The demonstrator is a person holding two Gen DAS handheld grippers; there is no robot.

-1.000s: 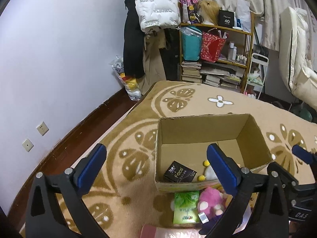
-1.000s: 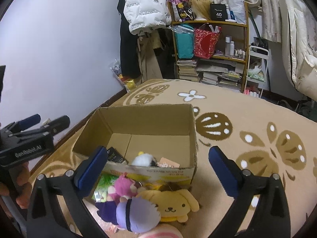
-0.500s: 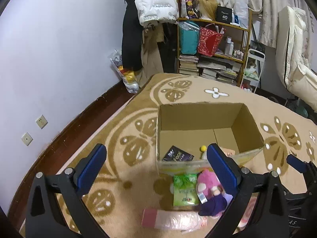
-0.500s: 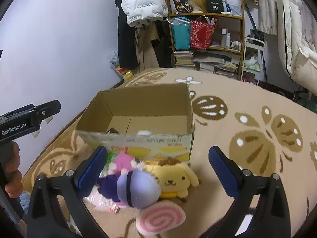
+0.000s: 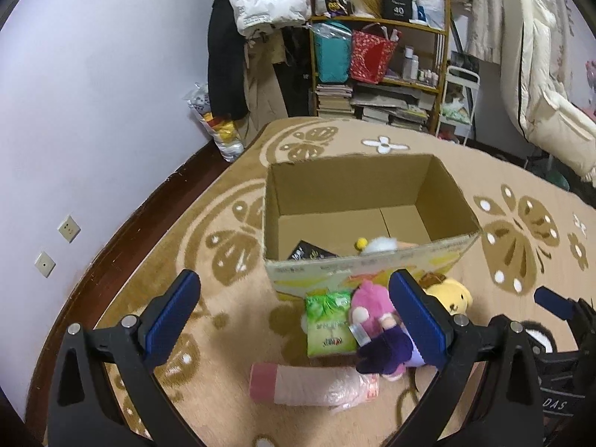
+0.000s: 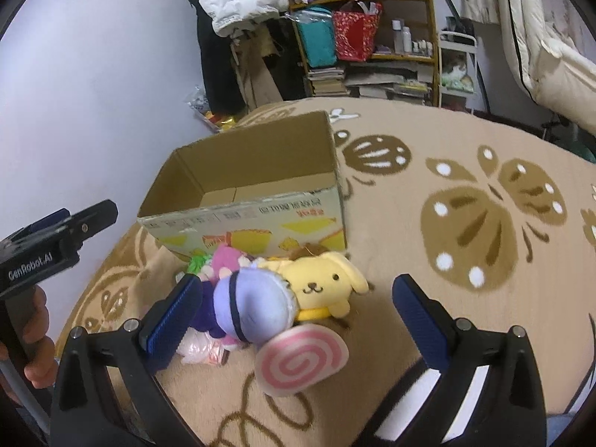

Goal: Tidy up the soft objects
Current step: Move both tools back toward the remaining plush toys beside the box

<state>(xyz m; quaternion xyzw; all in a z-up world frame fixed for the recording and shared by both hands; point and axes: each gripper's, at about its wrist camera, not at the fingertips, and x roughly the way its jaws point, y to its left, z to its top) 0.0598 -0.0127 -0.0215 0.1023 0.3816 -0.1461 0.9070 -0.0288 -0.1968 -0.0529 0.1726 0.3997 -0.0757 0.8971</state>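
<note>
An open cardboard box (image 5: 372, 268) (image 6: 257, 219) stands on the rug, holding a black packet (image 5: 307, 253) and a white plush (image 5: 380, 244). In front of it lie a yellow dog plush (image 6: 320, 279) (image 5: 450, 292), a purple-and-pink doll (image 6: 249, 307) (image 5: 376, 320), a green packet (image 5: 327, 322), a pink wrapped roll (image 5: 313, 385) and a pink swirl plush (image 6: 301, 361). My left gripper (image 5: 294, 316) is open and empty above the packet and roll. My right gripper (image 6: 294, 314) is open and empty above the plush pile.
A patterned beige rug (image 6: 465, 223) covers the floor. A cluttered shelf (image 5: 376, 59) and hanging coats (image 5: 238, 37) stand at the back wall. White bedding (image 5: 540, 104) lies at the right. The purple wall (image 5: 93, 93) runs along the left.
Both grippers have pulled back from the box and tilted down, so the plush pile in front of it now shows more fully. Both stayed open and empty.
</note>
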